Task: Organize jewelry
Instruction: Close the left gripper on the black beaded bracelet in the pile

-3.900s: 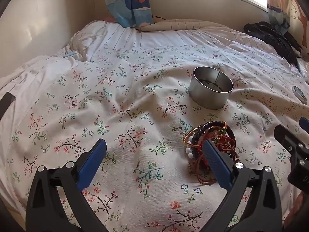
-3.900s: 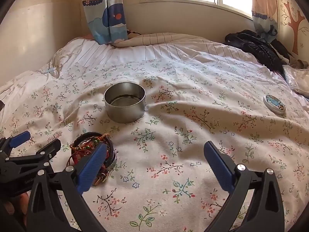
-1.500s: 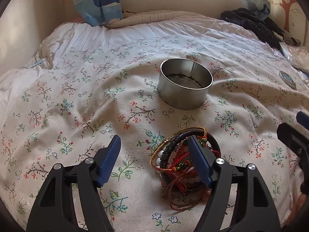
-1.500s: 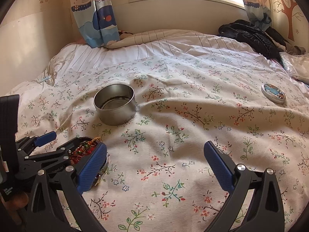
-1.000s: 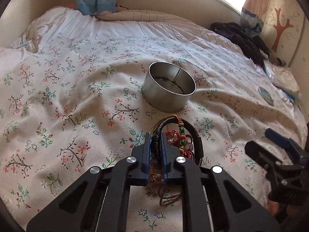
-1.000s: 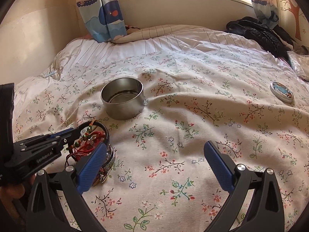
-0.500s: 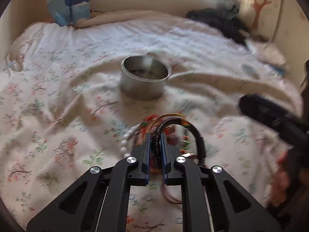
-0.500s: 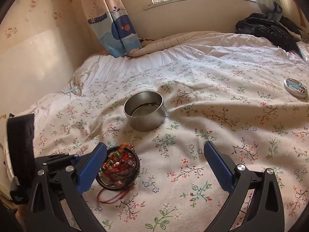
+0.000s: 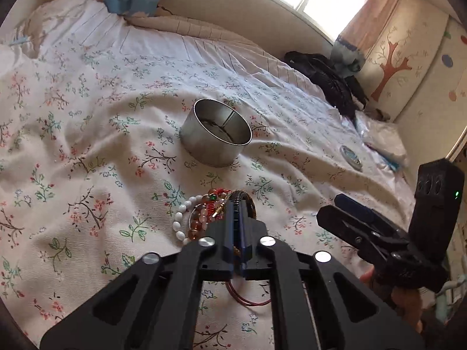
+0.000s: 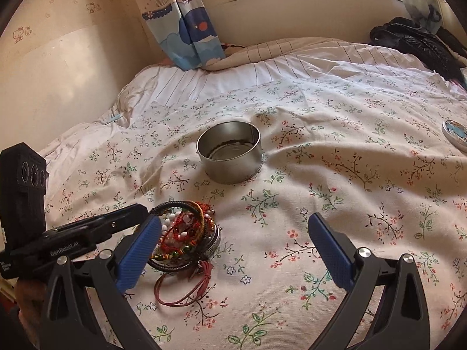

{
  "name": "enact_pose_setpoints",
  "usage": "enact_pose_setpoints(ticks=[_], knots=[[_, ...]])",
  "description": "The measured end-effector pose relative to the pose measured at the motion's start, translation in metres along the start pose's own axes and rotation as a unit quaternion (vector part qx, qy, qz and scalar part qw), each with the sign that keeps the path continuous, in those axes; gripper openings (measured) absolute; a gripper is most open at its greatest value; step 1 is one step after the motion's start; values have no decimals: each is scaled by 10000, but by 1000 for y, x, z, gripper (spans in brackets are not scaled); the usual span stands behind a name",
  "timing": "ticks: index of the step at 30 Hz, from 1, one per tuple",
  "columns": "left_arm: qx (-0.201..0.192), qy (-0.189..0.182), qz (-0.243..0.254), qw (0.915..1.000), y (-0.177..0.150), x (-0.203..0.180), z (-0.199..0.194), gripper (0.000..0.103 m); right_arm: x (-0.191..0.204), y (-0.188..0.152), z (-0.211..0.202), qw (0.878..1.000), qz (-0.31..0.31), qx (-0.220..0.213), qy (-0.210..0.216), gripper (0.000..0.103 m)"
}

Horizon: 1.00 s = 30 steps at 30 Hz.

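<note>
- Your left gripper (image 9: 238, 204), open 1.5 s ago, now pinches a black bracelet (image 9: 248, 201); tin (image 9: 217, 134) at 12 o'clock.
- Your right gripper (image 10: 236, 245) stays open, empty.
- Pickup looks secured.

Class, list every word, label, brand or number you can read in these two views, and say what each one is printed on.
"GenRobot.AI": white lettering on the side of the left gripper, seen in the right wrist view.
More small white print at that gripper's rear end, by the picture's left edge: too small to read.
Round lid on the bedspread: a picture on it, no legible words.
Tin: no text visible.
</note>
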<state>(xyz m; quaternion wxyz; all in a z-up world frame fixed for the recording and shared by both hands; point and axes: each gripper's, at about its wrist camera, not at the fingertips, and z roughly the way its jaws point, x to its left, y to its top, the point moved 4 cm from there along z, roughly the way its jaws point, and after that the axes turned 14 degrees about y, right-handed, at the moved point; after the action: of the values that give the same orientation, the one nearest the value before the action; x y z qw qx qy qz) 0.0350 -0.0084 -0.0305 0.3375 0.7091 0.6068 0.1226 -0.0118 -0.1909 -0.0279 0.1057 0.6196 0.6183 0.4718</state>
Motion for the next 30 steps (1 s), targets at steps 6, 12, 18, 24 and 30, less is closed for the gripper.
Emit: enact_pose_setpoints(ticks=[6,12,18,24,30], knots=[[-113,270,25,9996,2,6,-1,2,-9,-1,3,9997,214,73,-24,97],[36,701,640,9955,-5,-9,14,5,-4,-2,6,9998,113,141,-48,97],[194,1264,1349,9826,-13,-24,37,15,-5,-2,6,9998,128,122,-65,97],[-399,1191,1331,9831,-8,-27,4,8,-9,-1,1,9997,226,27,-84,97],[-1465,1619,1299,9672,5,-29,-40,8,-15,1,-4,9993,347,-82,-101,97]])
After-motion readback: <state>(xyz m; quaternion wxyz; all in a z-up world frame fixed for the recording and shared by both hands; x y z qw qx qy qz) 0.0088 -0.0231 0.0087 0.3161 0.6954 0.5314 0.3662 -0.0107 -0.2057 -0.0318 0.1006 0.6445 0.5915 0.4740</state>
